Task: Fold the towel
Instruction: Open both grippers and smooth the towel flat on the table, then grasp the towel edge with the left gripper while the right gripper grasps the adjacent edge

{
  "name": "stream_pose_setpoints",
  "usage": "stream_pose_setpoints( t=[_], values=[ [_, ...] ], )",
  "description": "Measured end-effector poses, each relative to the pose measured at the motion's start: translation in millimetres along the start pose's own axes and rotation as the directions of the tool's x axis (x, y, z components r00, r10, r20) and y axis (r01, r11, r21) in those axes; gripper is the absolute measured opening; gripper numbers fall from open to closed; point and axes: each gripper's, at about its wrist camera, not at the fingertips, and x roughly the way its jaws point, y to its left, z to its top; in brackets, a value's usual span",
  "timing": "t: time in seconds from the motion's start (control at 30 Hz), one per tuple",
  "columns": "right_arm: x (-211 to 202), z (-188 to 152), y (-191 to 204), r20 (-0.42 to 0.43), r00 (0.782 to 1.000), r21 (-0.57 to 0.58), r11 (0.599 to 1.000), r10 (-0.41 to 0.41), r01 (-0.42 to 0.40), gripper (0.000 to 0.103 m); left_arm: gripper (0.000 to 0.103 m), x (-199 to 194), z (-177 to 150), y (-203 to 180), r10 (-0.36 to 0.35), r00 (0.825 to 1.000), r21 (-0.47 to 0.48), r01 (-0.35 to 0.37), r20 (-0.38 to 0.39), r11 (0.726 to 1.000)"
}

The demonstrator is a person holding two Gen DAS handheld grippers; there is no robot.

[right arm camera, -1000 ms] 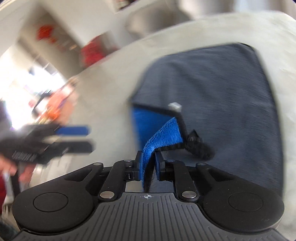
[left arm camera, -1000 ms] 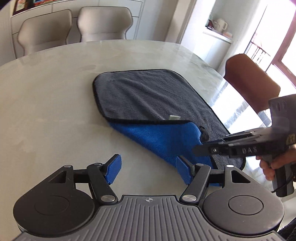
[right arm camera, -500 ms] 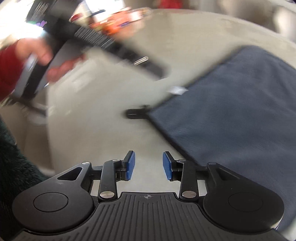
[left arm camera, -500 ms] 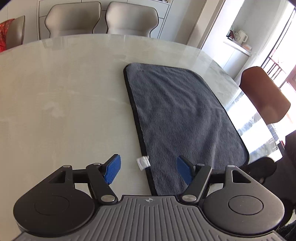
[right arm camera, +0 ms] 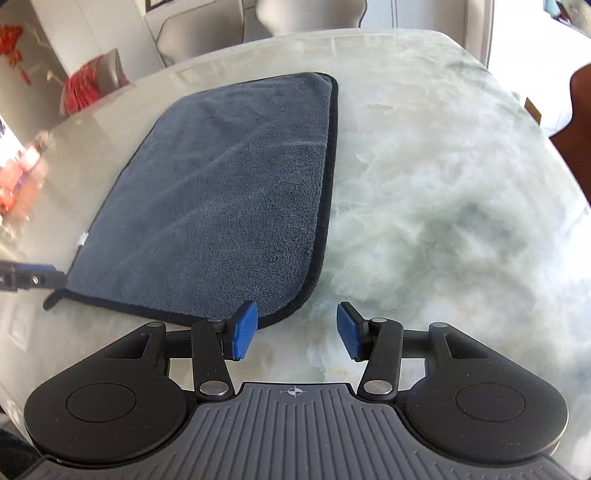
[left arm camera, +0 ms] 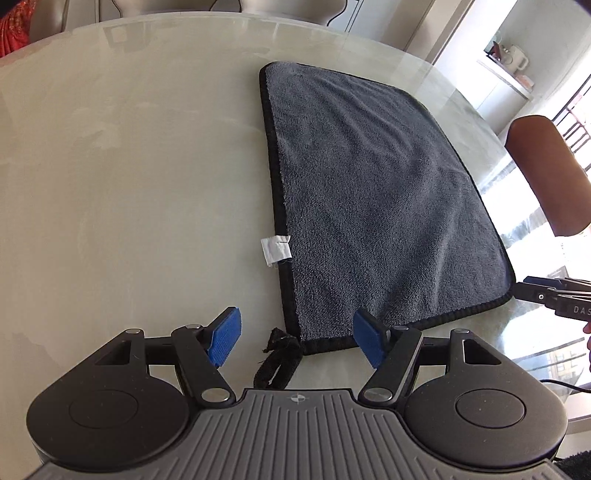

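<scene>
Left wrist view: the towel [left arm camera: 376,199], grey side up with a black stitched border, lies flat on the pale marbled tabletop [left arm camera: 129,184], its near left corner just ahead of the camera. A white care label [left arm camera: 275,250] projects from the towel's left edge onto the tabletop, and a black hanging loop [left arm camera: 277,360] trails from the near left corner toward the gripper body. The left gripper [left arm camera: 297,341] hangs just short of that corner; its blue-padded fingers [left arm camera: 225,336] are spread wide, one on either side of the loop, and nothing lies between the pads. At the right margin the tip of the right gripper [left arm camera: 554,295] sits just beside the towel's near right corner; whether it touches the border cannot be told. A brown chair back [left arm camera: 543,173] stands beyond the tabletop's right rim.

Right wrist view: the towel [right arm camera: 221,199] lies left of centre, flat, its near right corner just in front of the right gripper [right arm camera: 291,330]. The fingers [right arm camera: 243,330] are set apart and hold nothing; the left pad overlaps the towel's border in the picture, though contact cannot be judged. The left gripper [right arm camera: 29,277] enters from the left edge, beside the towel's near left corner. Pale upholstered chairs [right arm camera: 199,26] stand behind the far rim of the tabletop [right arm camera: 443,184].
</scene>
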Motion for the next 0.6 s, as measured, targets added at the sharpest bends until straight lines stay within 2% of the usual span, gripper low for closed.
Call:
stream_pose_setpoints(
  t=[0.1,0.2,0.3,0.37,0.6],
  values=[
    [-4.4,-1.7,-9.6,0.015,1.0,0.03,0.999,0.017,-0.018,0.049,0.072,-0.1,-2.7,-2.9,0.014,1.0,-0.011,-0.014,0.005,1.0],
    [-1.9,-4.5,-3.8,0.015,1.0,0.012,1.0,0.01,-0.01,0.049,0.074,0.6,-4.1,-6.5,0.023,1.0,-0.019,-0.023,0.009,1.0],
    [2.3,-3.3,3.6,0.018,1.0,-0.012,1.0,0.012,-0.011,0.056,0.075,0.5,-5.6,-11.2,0.029,1.0,-0.014,-0.029,0.007,0.999],
    [3.5,-3.2,5.3,0.023,0.999,-0.008,1.0,0.025,-0.025,0.065,0.077,0.9,-8.3,-15.7,0.037,0.999,0.004,-0.037,0.007,0.999],
    [5.2,-3.0,14.9,0.023,1.0,-0.047,0.999,0.003,-0.002,0.066,0.079,3.1,-13.2,-27.5,0.066,0.998,0.043,-0.066,0.004,0.997]
  ],
)
